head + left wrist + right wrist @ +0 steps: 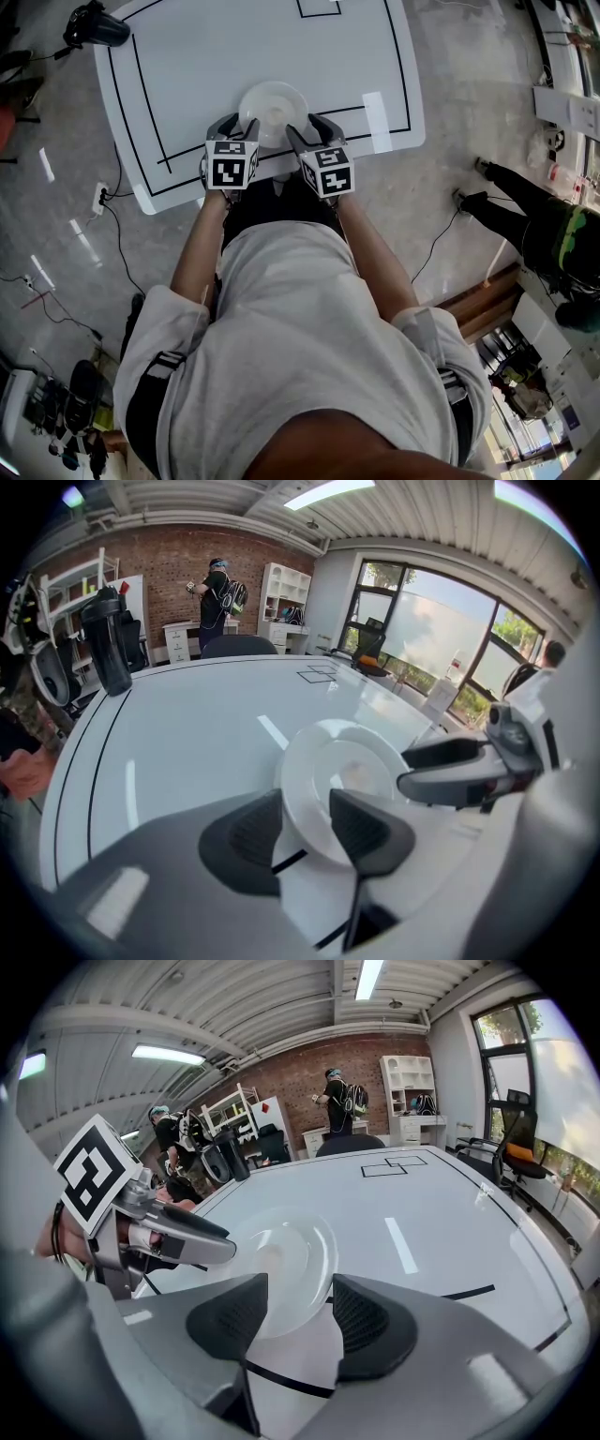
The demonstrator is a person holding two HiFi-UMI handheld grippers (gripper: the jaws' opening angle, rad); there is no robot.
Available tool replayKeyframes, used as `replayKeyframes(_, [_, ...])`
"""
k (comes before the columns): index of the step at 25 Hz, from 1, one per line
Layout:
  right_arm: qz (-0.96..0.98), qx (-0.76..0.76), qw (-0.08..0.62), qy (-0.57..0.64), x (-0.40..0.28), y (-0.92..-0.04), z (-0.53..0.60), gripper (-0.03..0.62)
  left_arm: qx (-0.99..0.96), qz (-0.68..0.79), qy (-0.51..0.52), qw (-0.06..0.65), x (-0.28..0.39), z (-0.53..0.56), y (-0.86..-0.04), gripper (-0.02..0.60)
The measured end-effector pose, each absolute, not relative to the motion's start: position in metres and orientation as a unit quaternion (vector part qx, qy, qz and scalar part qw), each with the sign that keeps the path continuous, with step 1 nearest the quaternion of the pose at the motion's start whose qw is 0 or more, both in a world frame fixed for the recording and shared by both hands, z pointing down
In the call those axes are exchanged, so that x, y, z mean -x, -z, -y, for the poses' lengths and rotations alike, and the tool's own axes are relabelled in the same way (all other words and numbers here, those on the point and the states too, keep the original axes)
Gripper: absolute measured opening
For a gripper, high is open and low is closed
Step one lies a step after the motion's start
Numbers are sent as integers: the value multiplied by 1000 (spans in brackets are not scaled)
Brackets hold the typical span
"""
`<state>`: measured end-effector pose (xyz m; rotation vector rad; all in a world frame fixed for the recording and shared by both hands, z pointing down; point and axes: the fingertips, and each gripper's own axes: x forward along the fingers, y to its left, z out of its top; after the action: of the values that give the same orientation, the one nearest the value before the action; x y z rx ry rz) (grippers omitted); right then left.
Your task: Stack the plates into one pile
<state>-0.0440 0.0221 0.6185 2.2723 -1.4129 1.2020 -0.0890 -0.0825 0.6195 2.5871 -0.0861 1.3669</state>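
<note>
Lying close behind the plate [272,111], the near edge of the worktop [281,47] leaves little margin on the person's side. Beyond the plate, the white surface runs bare up to a black outline [405,66]. A dark bottle [105,639] stands far off beyond the plate to its left. At the plate's left, the left tongs [239,129] are spread, with the rim sitting in the gap between the pads. The plate rests on the worktop. At its right, the right tongs [309,131] are likewise spread around the opposite rim, not pressed together.
</note>
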Motion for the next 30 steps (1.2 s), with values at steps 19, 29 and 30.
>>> replayKeyframes(19, [482,-764,109,-414,42,-629,-16,230,-875,33,-470,113,87,88,-626,158])
replayKeyframes(29, [484,-763,114,-412,39,-632,-14,230,-874,35,-472,113,84,91,-630,158])
replayKeyframes(30, [484,-763,112,-413,39,-632,-14,230,-873,35,-472,117,84,91,-630,158])
